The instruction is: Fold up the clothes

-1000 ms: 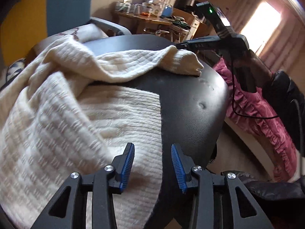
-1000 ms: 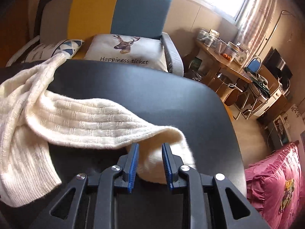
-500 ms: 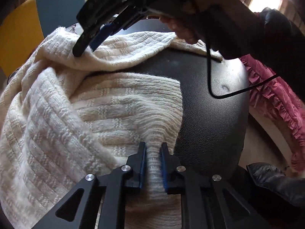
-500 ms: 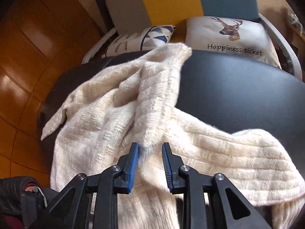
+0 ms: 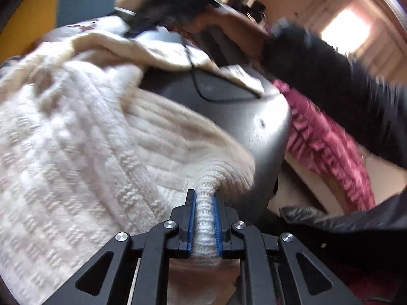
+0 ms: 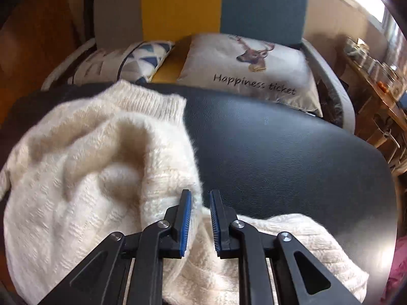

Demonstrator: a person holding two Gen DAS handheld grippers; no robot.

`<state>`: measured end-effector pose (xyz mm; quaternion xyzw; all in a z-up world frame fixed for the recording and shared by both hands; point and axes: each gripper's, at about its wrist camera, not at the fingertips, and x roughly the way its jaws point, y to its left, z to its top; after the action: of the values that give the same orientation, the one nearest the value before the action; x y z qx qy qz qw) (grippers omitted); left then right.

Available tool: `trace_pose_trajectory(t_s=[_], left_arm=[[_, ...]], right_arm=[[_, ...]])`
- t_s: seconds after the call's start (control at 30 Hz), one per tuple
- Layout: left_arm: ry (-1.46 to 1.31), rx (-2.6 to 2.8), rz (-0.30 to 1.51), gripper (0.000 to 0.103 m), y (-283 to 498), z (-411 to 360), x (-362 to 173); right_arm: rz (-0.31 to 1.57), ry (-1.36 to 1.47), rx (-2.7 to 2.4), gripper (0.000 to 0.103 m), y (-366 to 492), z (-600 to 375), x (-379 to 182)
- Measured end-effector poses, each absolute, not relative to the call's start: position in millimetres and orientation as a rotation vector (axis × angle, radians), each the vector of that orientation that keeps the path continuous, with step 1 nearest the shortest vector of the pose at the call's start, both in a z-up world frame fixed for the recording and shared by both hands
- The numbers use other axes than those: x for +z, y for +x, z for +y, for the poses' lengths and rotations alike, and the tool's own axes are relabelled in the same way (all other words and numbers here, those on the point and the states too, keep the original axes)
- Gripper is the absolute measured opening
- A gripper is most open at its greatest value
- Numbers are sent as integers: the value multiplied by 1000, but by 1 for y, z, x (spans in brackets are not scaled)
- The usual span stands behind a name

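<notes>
A cream knitted sweater [image 5: 76, 152] lies bunched on the left part of a black round table [image 5: 241, 117]. My left gripper [image 5: 203, 193] is shut on a ribbed edge of it, and the knit is pinched between the blue pads and pulled up from the table. In the right wrist view the sweater [image 6: 76, 178] is heaped at the left, with one part trailing to the lower right. My right gripper [image 6: 199, 193] is over its right edge. Its jaws are closing, and a fold of knit fills the gap between the pads. Its tips are over the black table [image 6: 279, 157].
Behind the table is a grey, yellow and blue sofa chair [image 6: 254, 2] with a deer cushion [image 6: 254, 66] and a triangle-patterned cushion [image 6: 132, 61]. Pink frilled bedding [image 5: 325, 147] hangs to the right. A person's dark sleeve [image 5: 343, 76] and a cable [image 5: 203, 94] cross above the table.
My left gripper closed on the sweater's edge and pulled it up. My right gripper left the sleeve end, swung left over the sweater's body and narrowed its jaws around a fold.
</notes>
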<state>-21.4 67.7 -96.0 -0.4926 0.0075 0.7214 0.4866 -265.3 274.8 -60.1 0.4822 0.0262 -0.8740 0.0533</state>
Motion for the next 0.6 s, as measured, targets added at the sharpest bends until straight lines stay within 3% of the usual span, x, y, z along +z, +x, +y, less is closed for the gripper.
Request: trace_pose_trajectory(t_s=[0.07, 0.1, 0.2, 0.33, 0.43, 0.53, 0.6], left_arm=[[-1209, 1819, -86, 16, -27, 38, -84], [-1215, 1879, -137, 16, -30, 17, -79], [-1269, 2126, -318, 16, -36, -68, -69], [-1437, 2479, -666, 16, -30, -213, -74], [-1565, 2721, -805, 17, -4, -318, -83], [-1658, 2866, -946, 24, 18, -407, -93], [-1661, 2809, -1078, 36, 22, -439, -104]], right_arm=[[42, 1351, -2665, 17, -241, 273, -36], [23, 1320, -2636, 25, -228, 270, -27], [-60, 1289, -2487, 25, -183, 244, -22], [-53, 1357, -2320, 25, -124, 195, -56], [-4, 1459, -2290, 25, -97, 174, -86], [-98, 1493, -2308, 25, -88, 182, -94], [-170, 1511, -2332, 25, -93, 188, -92]])
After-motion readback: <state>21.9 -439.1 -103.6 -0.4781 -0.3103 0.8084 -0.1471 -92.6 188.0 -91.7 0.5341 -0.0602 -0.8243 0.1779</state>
